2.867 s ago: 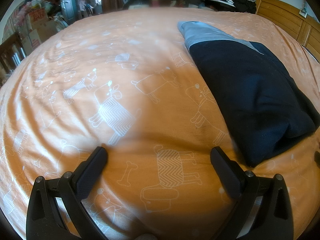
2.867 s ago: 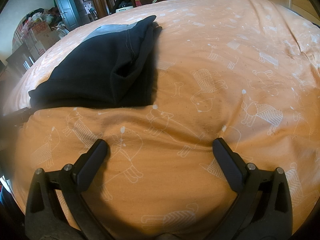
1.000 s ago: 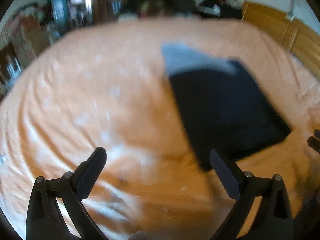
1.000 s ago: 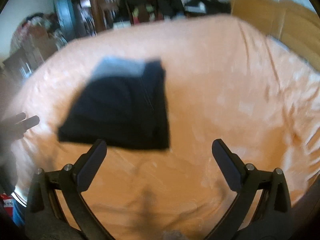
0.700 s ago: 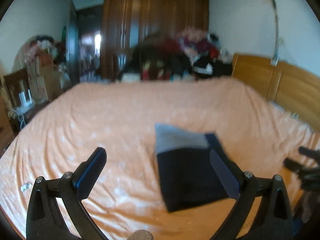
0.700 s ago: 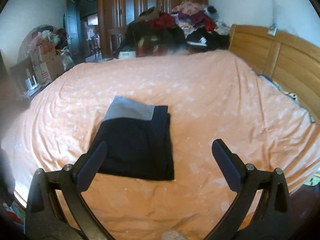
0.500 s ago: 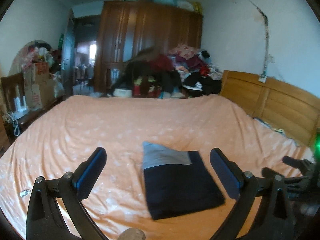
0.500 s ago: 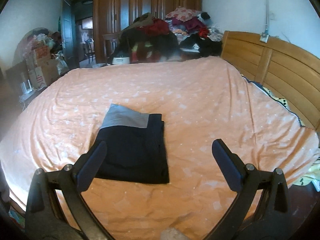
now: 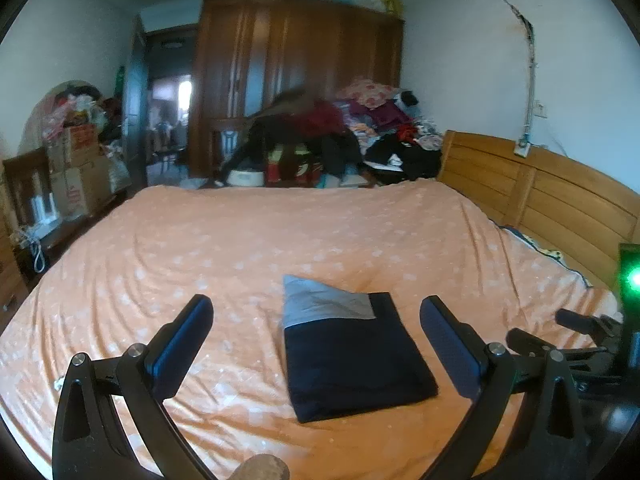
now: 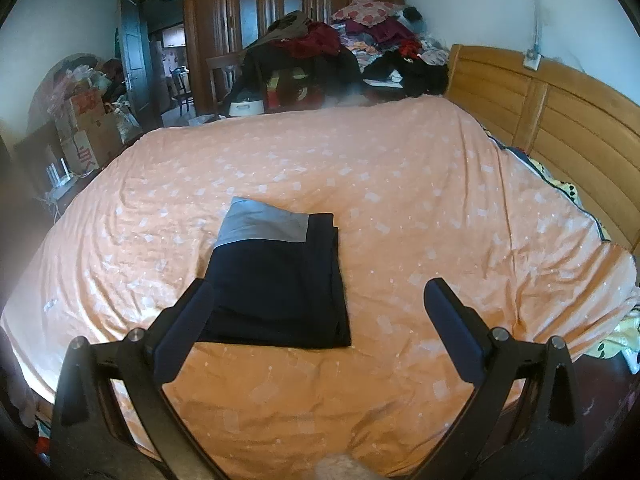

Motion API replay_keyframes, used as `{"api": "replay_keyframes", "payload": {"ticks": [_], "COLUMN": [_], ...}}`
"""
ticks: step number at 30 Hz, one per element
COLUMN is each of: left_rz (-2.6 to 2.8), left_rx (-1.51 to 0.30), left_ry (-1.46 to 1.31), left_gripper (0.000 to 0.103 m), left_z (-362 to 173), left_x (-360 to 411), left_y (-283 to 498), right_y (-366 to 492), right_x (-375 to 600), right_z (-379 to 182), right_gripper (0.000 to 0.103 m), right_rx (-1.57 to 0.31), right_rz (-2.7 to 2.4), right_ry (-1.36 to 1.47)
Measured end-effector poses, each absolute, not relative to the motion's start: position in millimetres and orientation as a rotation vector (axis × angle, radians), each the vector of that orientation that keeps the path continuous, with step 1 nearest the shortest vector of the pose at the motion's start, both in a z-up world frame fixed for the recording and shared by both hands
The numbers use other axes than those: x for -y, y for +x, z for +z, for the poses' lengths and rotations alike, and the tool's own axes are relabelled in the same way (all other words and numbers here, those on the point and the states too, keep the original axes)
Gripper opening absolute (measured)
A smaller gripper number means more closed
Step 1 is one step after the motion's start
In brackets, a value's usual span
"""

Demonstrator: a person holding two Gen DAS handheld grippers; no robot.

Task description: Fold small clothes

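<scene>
A folded dark navy garment (image 9: 352, 356) with a grey band at its far end lies flat on the orange bedspread (image 9: 240, 248), near the bed's front edge. In the right wrist view the same folded garment (image 10: 276, 276) sits left of centre. My left gripper (image 9: 316, 316) is open and empty, held well above and back from the bed. My right gripper (image 10: 320, 300) is likewise open and empty, raised off the bed. The right gripper's black frame (image 9: 576, 344) shows at the right edge of the left wrist view.
A wooden headboard (image 10: 560, 120) runs along the right side. A heap of clothes (image 10: 344, 48) lies beyond the far end of the bed before a dark wardrobe (image 9: 296, 80). Cardboard boxes (image 10: 88, 128) and clutter stand at the left by a doorway.
Both grippers have lifted up and back from the bedspread, so the whole bed and room now show. The folded garment lies where it was, untouched.
</scene>
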State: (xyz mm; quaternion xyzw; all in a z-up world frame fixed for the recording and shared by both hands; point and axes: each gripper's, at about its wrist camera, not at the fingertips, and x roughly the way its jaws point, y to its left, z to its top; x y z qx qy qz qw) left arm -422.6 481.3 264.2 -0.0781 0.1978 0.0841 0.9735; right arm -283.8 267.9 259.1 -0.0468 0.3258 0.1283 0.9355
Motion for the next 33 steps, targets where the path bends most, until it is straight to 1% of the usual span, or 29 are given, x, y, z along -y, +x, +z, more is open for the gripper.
{"api": "replay_keyframes", "payload": {"ticks": [8, 12, 14, 16, 18, 20, 24, 26, 33], "left_rz": [0.211, 0.274, 0.324, 0.379, 0.387, 0.336, 0.272, 0.269, 0.256], "left_rx": [-0.404, -0.374, -0.312, -0.206, -0.128, -0.161, -0.313, -0.341, -0.42], "left_ry": [-0.156, -0.145, -0.122, -0.077, -0.038, -0.045, -0.075, -0.076, -0.152], "left_gripper": [0.103, 0.103, 0.103, 0.103, 0.103, 0.103, 0.103, 0.103, 0.103], "left_z": [263, 266, 271, 277, 278, 273, 250, 243, 228], "left_x": [-487, -488, -486, -478, -468, -464, -462, -460, -467], "left_y": [-429, -435, -445, -462, -473, -467, -445, -442, -425], "right_y": [-290, -297, -313, -342, -353, -347, -326, -320, -314], "right_x": [-273, -274, -275, -278, -281, -284, -285, -282, -282], "right_z": [263, 271, 287, 305, 309, 303, 278, 268, 254], "right_gripper": [0.103, 0.103, 0.103, 0.103, 0.103, 0.103, 0.103, 0.103, 0.103], "right_rx": [-0.653, -0.608, -0.492, -0.321, -0.259, -0.317, -0.449, -0.501, -0.587], "right_rz": [0.261, 0.262, 0.239, 0.16, 0.101, 0.148, 0.169, 0.19, 0.231], "right_ry": [-0.104, -0.12, -0.148, -0.195, -0.221, -0.224, -0.225, -0.217, -0.191]}}
